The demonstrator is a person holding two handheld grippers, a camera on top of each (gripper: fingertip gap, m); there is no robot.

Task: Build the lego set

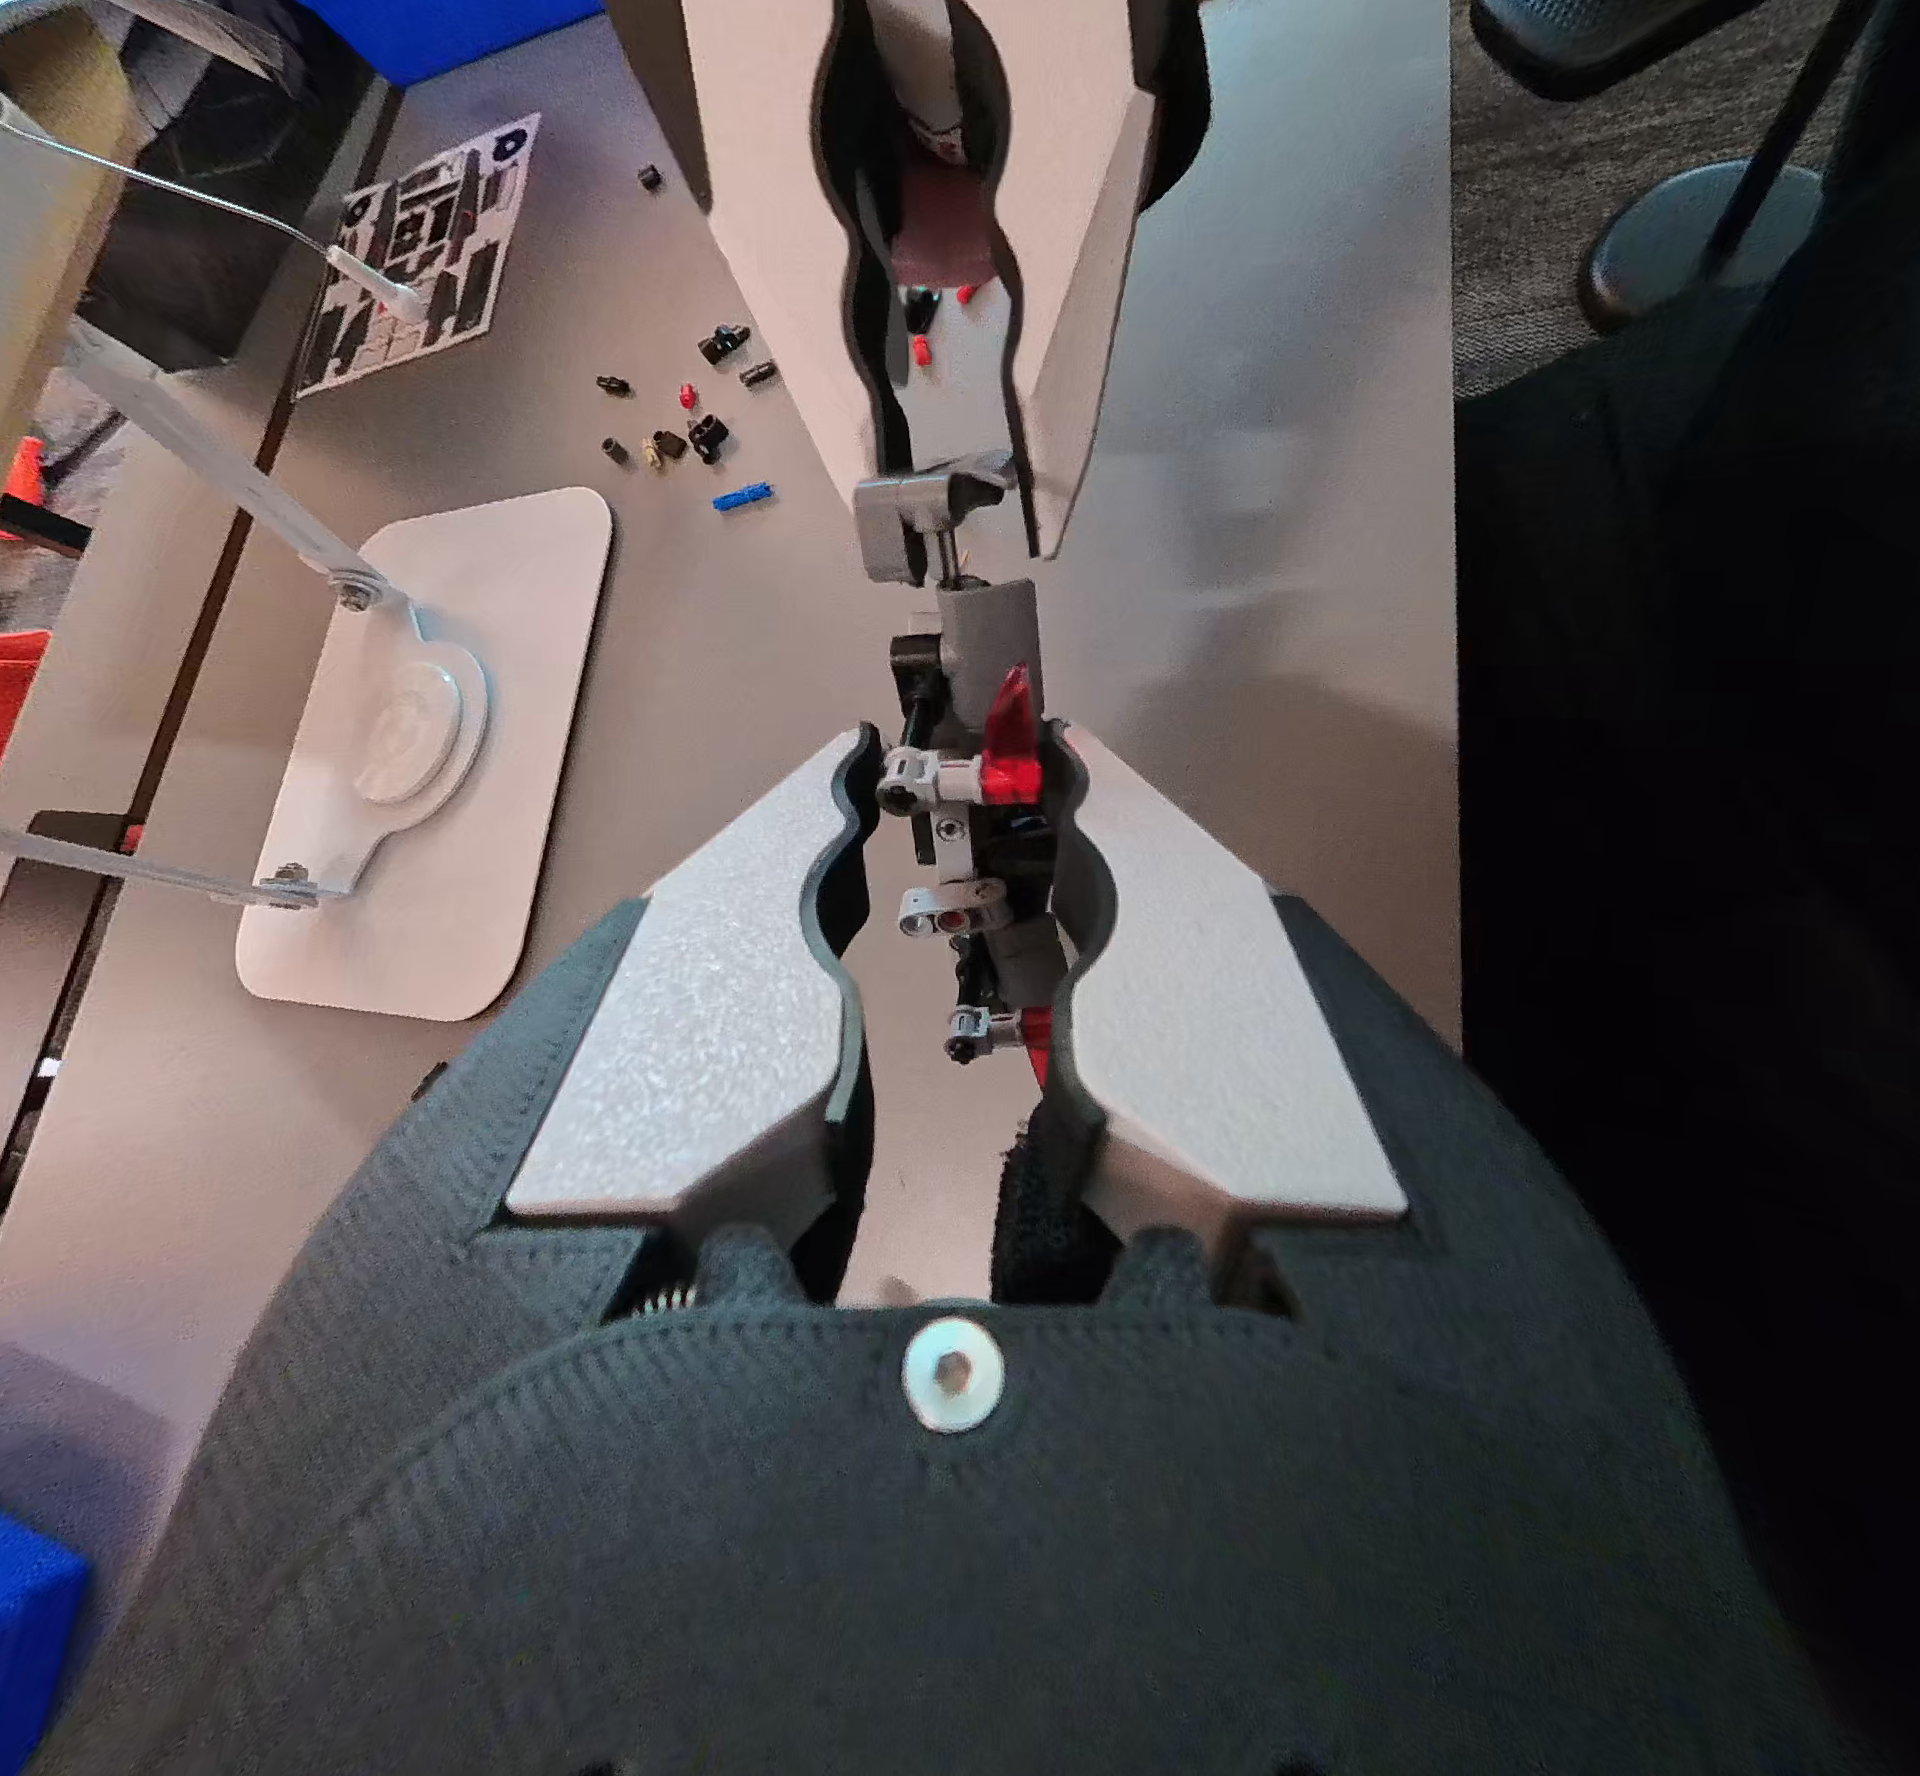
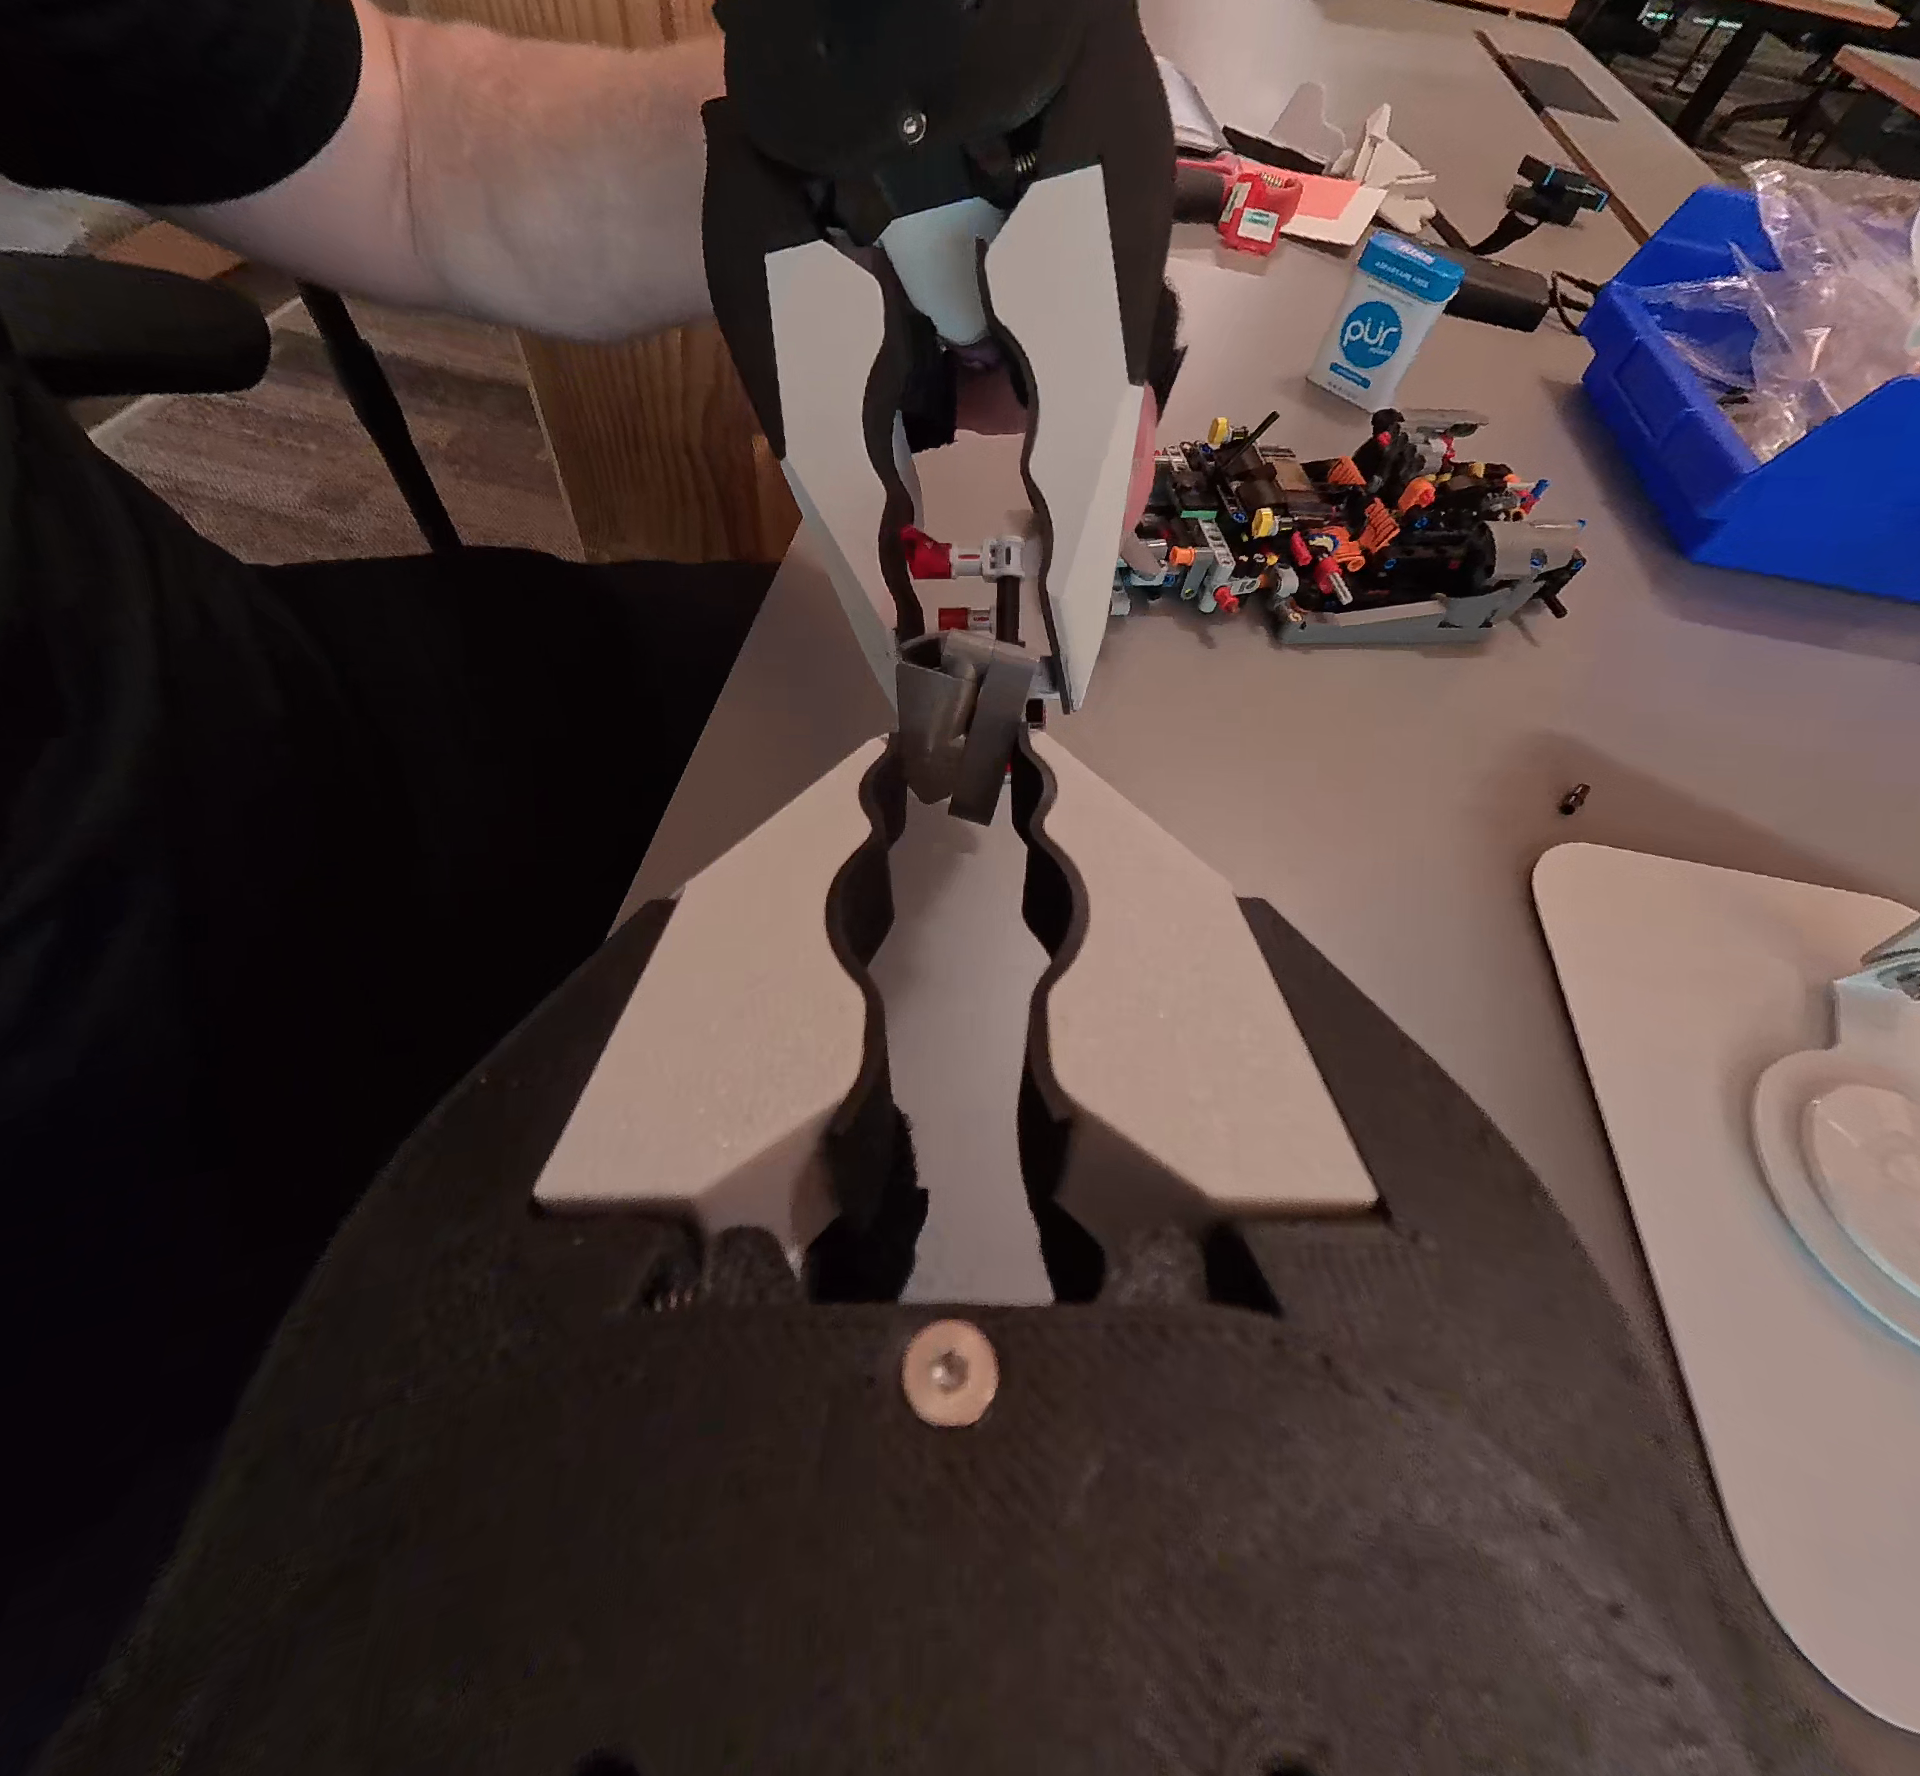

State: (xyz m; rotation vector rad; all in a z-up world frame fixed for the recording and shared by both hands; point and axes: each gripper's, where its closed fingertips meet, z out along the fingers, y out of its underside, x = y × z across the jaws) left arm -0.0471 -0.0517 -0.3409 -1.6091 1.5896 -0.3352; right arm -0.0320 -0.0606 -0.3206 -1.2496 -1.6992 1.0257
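Grey table (image 2: 1351,791) holds a chassis (image 2: 1351,531); left gripper (image 1: 961,770) clamps subassembly (image 1: 977,843), right gripper (image 2: 951,781) pinches connector (image 2: 951,739).

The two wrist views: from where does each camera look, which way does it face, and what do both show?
Left wrist view: sits on the left gripper, looks down at the grey table; no body part is clear.
Right wrist view: sits on the right gripper, faces along the table; a bare forearm shows.
Shared: both grippers meeting tip to tip on the small lego assembly with its grey piece.
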